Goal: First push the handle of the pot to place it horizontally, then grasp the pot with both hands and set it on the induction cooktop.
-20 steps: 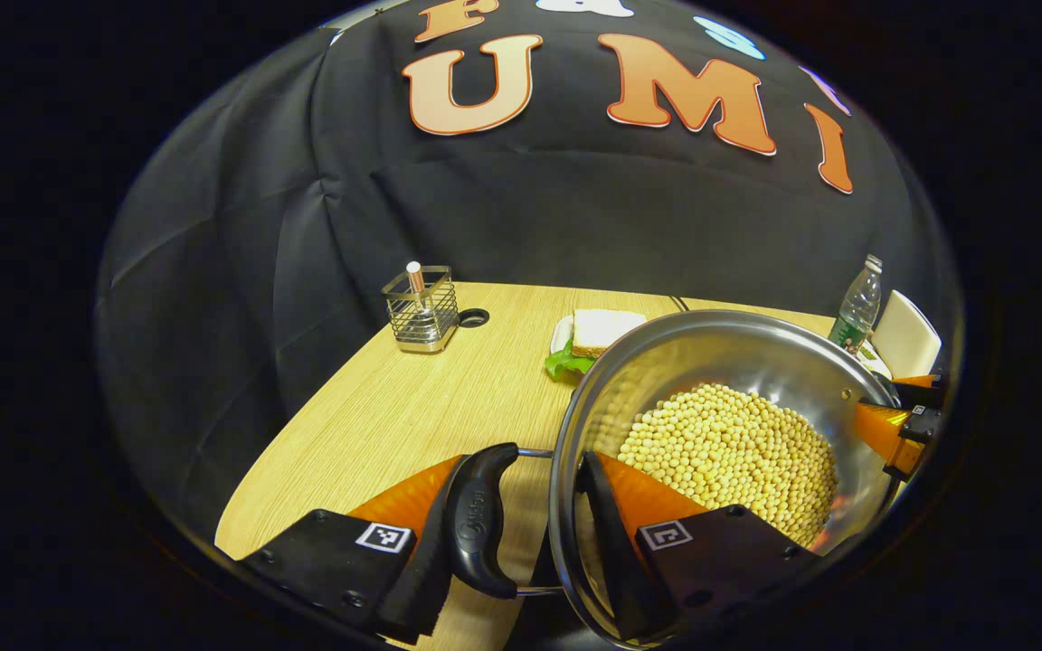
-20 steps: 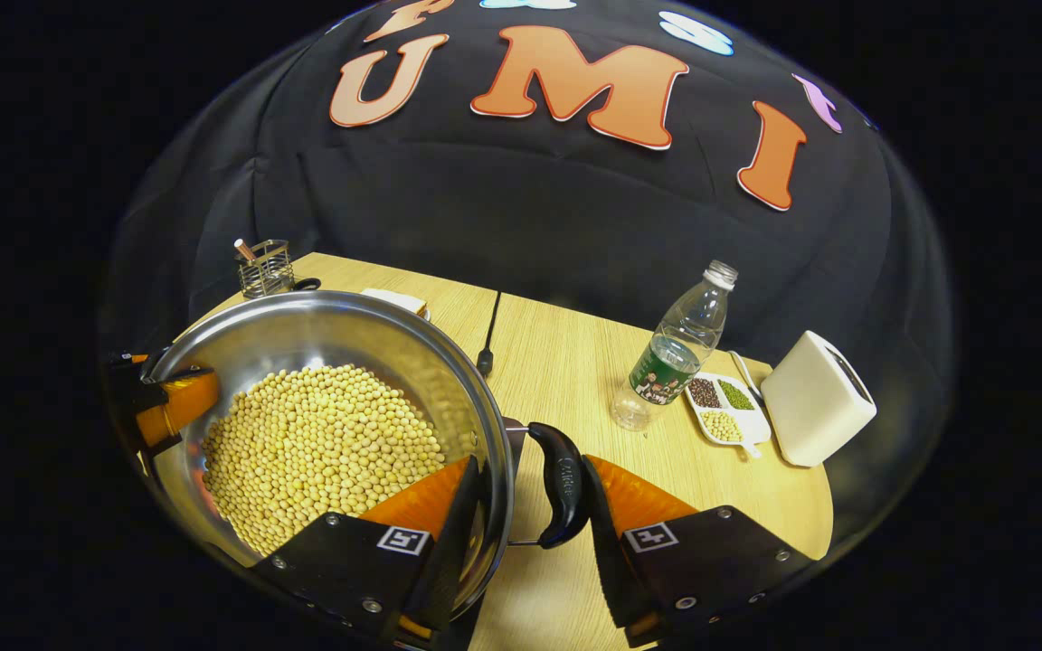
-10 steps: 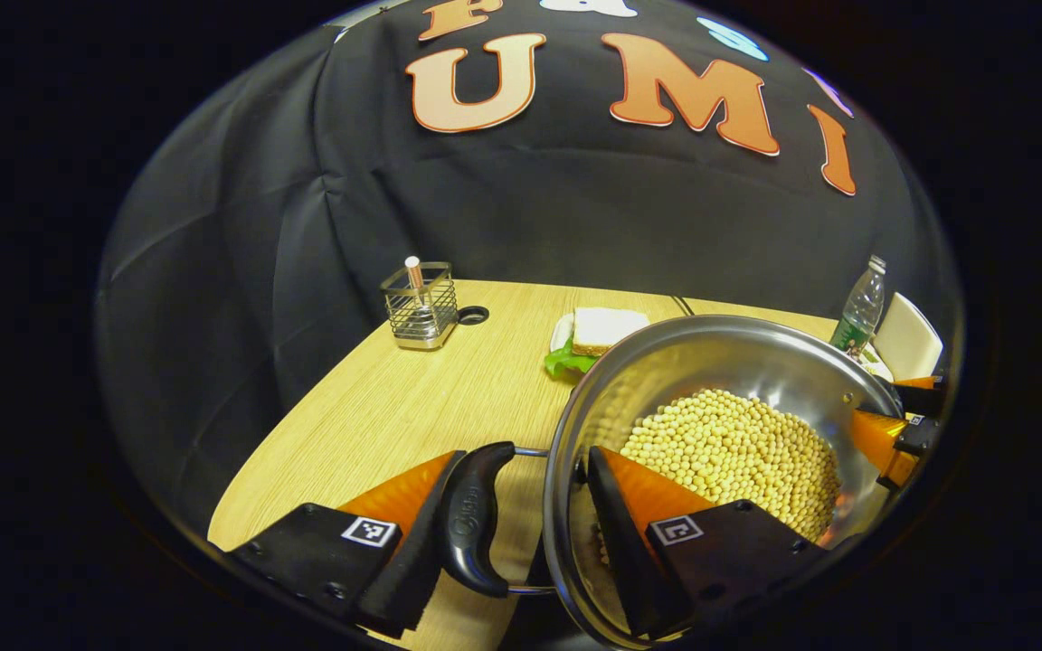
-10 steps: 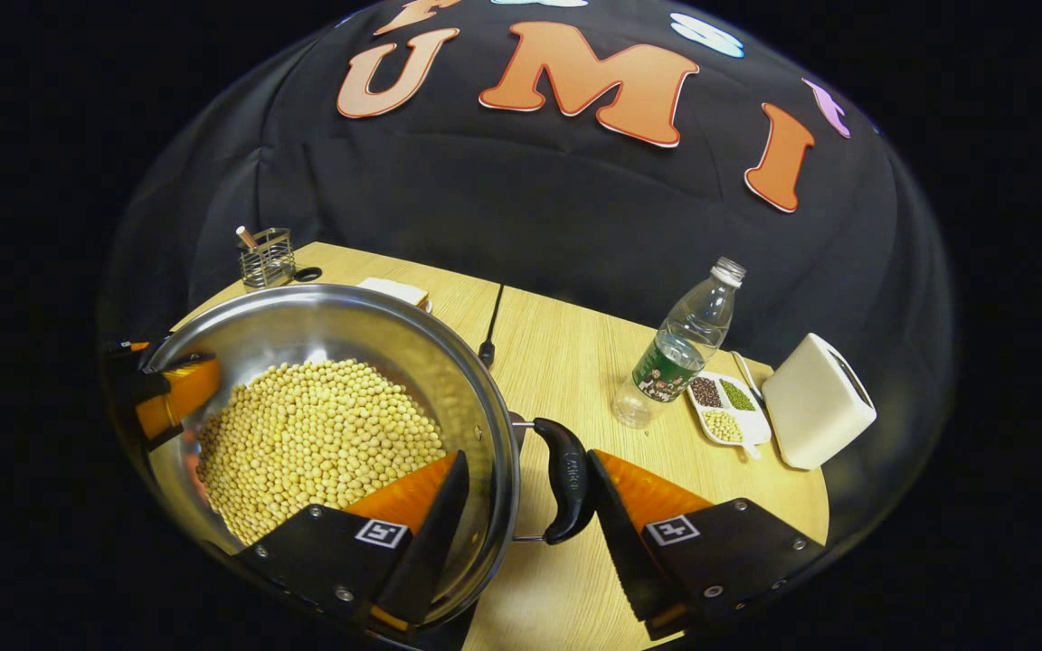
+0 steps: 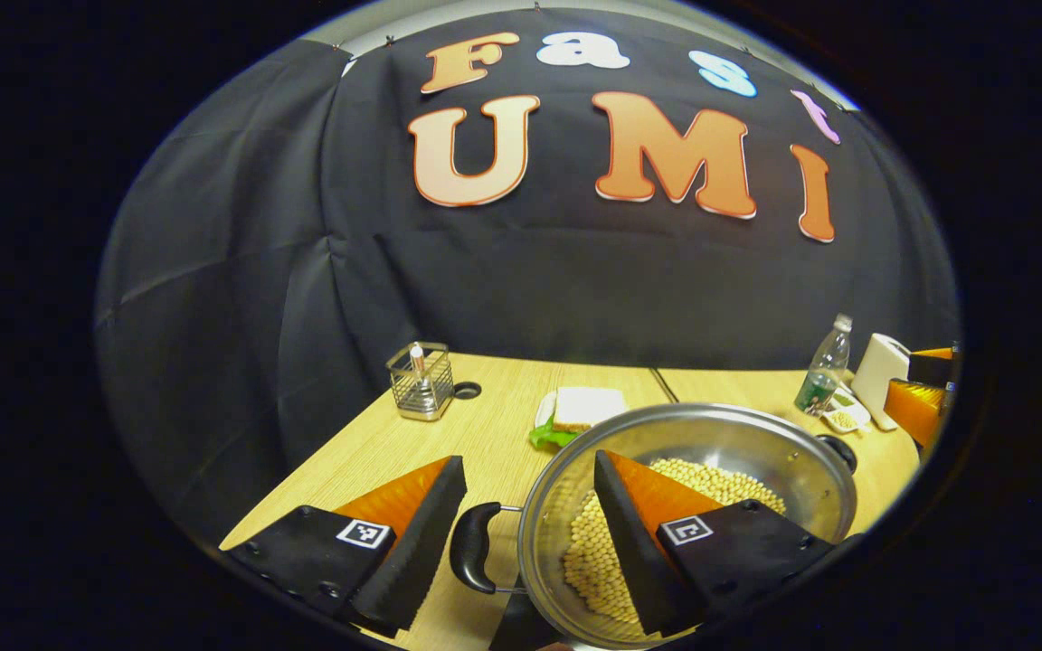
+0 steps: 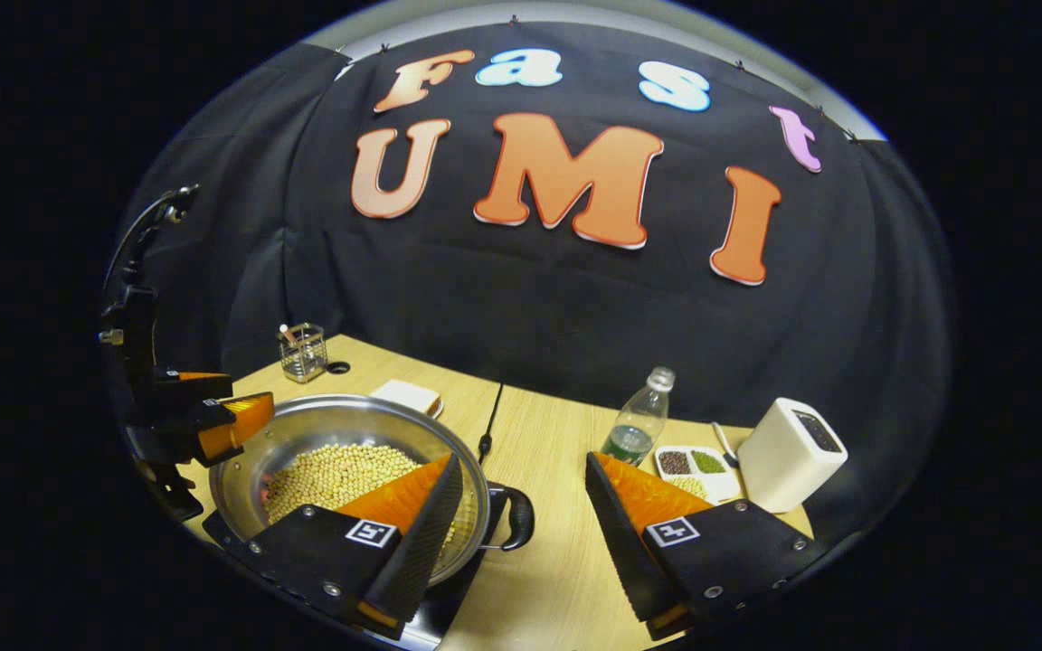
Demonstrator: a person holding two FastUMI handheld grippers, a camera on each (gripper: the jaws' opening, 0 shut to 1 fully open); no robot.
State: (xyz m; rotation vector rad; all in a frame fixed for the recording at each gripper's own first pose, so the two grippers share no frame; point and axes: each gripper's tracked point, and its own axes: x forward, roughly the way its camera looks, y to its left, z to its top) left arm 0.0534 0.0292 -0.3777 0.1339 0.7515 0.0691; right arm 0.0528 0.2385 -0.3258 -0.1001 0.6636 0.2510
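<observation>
A steel pot (image 5: 693, 425) holding soybeans (image 5: 589, 561) rests on the black induction cooktop (image 6: 444, 608), of which a dark edge shows beneath it. My left gripper (image 5: 525, 542) is open and raised over the pot's black left handle (image 5: 469, 561), touching nothing. My right gripper (image 6: 521, 533) is open too, above the right handle (image 6: 517, 517) and apart from it. In the right gripper view the pot (image 6: 340, 414) lies lower left, with the left gripper (image 6: 213, 425) above its far rim. In the left gripper view the right gripper (image 5: 917, 407) hangs at the far right.
On the wooden table (image 5: 376, 452) stand a wire holder (image 5: 420, 382), a sandwich on a plate (image 5: 586, 407), a water bottle (image 6: 639, 420), a divided dish of beans (image 6: 693, 463) and a white box (image 6: 792, 452). A black cable (image 6: 489, 425) runs to the back edge.
Both grippers let go of the pot's handles, opened wider and rose away. The pot now sits lower and smaller in both views.
</observation>
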